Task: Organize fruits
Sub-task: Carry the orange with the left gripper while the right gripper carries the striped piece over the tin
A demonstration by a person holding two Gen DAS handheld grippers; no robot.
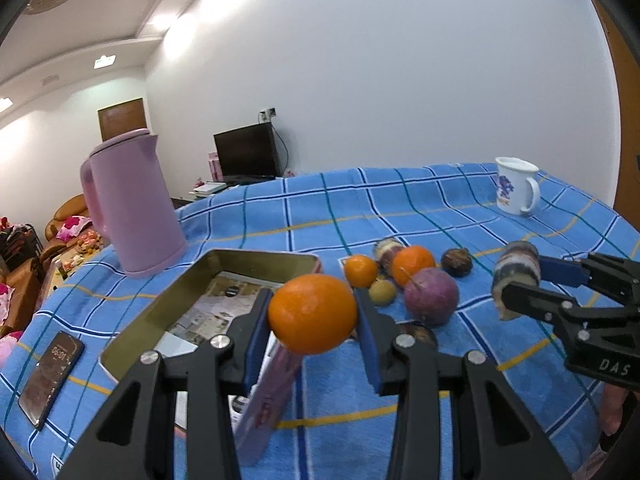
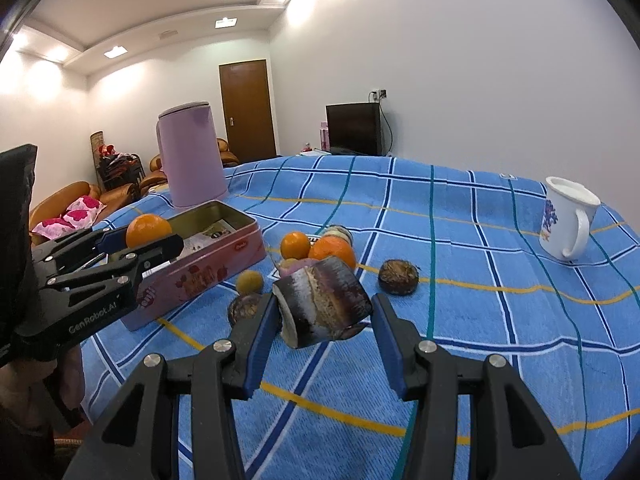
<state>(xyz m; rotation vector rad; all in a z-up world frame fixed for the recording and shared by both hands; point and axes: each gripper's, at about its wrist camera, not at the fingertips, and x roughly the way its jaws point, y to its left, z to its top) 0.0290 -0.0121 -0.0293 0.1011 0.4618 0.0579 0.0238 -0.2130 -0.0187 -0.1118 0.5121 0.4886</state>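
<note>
We are clamping an orange (image 1: pixel 312 314) in the left gripper (image 1: pixel 312 320), lifted beside the open pink tin (image 1: pixel 160 308); the right gripper (image 2: pixel 326 312) is gripping a striped cut chunk (image 2: pixel 324 304) above the cloth. We are easing each fully over the tin's rim before releasing.

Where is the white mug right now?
The white mug stands upright at the far right of the blue checked tablecloth in both wrist views, apart from the fruit cluster, handle toward the right.
</note>
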